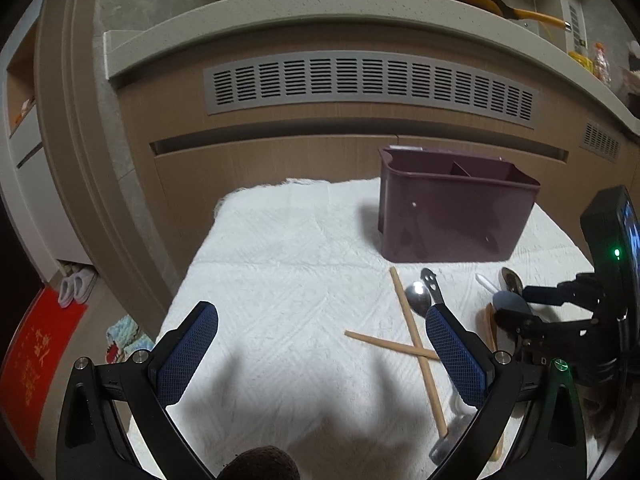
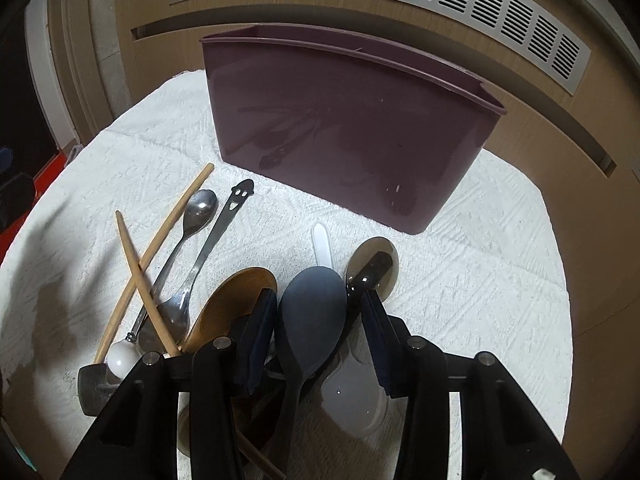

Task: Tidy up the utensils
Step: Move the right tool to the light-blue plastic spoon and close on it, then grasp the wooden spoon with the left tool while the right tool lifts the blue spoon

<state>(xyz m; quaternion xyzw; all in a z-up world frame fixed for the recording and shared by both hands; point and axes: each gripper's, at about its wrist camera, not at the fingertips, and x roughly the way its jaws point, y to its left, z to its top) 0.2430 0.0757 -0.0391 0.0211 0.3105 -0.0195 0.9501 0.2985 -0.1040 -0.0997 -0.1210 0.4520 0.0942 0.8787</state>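
Right gripper (image 2: 316,320) down low over the utensil pile, jaws open around the dark grey spoon (image 2: 312,320), pads not quite touching it as far as can be told. Brown wooden spoon (image 2: 232,304) at 9 o'clock of it, shiny dark spoon (image 2: 374,264) at 2 o'clock. Crossed chopsticks (image 1: 416,344) lying left of the pile on the white cloth (image 1: 280,280). Purple caddy (image 2: 340,132) upright at 12 o'clock. Left gripper (image 1: 320,356) hovering with jaws wide open, holding nothing.
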